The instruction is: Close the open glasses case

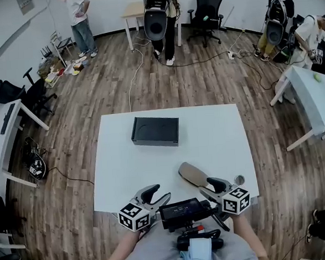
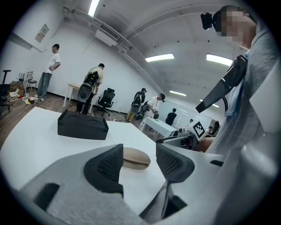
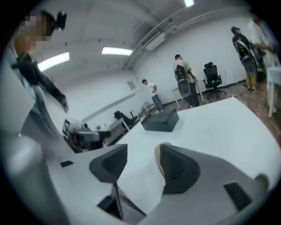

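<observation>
1. Your left gripper point(image 1: 160, 192) hangs over the table's near edge, left of its middle. In the left gripper view point(image 2: 139, 160) its jaws stand apart with only open space between them.
2. Your right gripper point(image 1: 204, 185) sits over the near edge, right of its middle. In the right gripper view point(image 3: 142, 165) its jaws are likewise spread and grip nothing.
3. The tan glasses case point(image 1: 192, 173) lies on the white table point(image 1: 218, 134) close to the near edge, right of centre.
   - The tips of your right gripper are just beside its near end; you cannot tell whether they touch it.
   - In the left gripper view the glasses case point(image 2: 135, 157) shows beyond the gap between the jaws, well clear of both pads. Its two shells lie one on the other with a dark seam between them.
   - In the right gripper view only a tan sliver of the glasses case point(image 3: 158, 167) shows along the inner edge of the right-hand jaw.
4. A black box point(image 1: 155, 131) rests toward the far edge, left of centre, well apart from the glasses case. It also appears in the left gripper view point(image 2: 82, 125) and the right gripper view point(image 3: 160, 121).
5. A small round object point(image 1: 239, 179) lies near the near right corner, just beside your right gripper.
</observation>
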{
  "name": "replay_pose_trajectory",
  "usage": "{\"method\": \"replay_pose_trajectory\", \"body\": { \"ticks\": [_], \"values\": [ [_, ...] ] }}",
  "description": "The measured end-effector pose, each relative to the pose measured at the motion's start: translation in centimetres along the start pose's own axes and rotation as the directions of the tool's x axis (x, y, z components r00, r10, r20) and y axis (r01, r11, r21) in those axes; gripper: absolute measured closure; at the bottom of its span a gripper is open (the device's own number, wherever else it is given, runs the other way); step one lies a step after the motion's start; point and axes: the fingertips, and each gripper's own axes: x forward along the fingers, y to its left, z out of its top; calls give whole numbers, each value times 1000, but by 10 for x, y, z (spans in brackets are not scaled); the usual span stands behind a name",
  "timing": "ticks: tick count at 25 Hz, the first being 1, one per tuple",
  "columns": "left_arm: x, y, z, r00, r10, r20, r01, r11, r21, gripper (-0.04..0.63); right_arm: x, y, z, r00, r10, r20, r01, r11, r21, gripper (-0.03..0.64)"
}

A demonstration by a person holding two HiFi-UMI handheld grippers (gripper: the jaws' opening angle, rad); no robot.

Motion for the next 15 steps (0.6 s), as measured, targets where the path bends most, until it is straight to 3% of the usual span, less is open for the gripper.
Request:
{"method": "replay_pose_trajectory", "body": {
  "ticks": [2, 5, 6, 11, 15],
  "values": [
    [3, -4, 4, 1000, -27, 7, 27, 1000, -11, 376, -17, 23, 10, 990, 78, 118, -89, 991, 96, 388],
    [13, -11, 4, 996, -88, -4, 88, 996, -26, 376, -29, 44, 14, 967, 169, 190, -196, 972, 132, 492],
    [16, -16, 2, 993, -119, -14, 119, 992, -29, 376, -30, 49, 12, 962, 197, 188, -224, 965, 133, 541],
    [26, -48, -3, 956, -289, -52, 289, 957, -5, 379, -32, 69, 9, 951, 275, 138, -284, 958, 49, 563],
    [29, -54, -2, 940, -334, -69, 335, 942, 11, 384, -27, 76, 7, 955, 270, 126, -275, 961, 27, 563]
  ]
}}
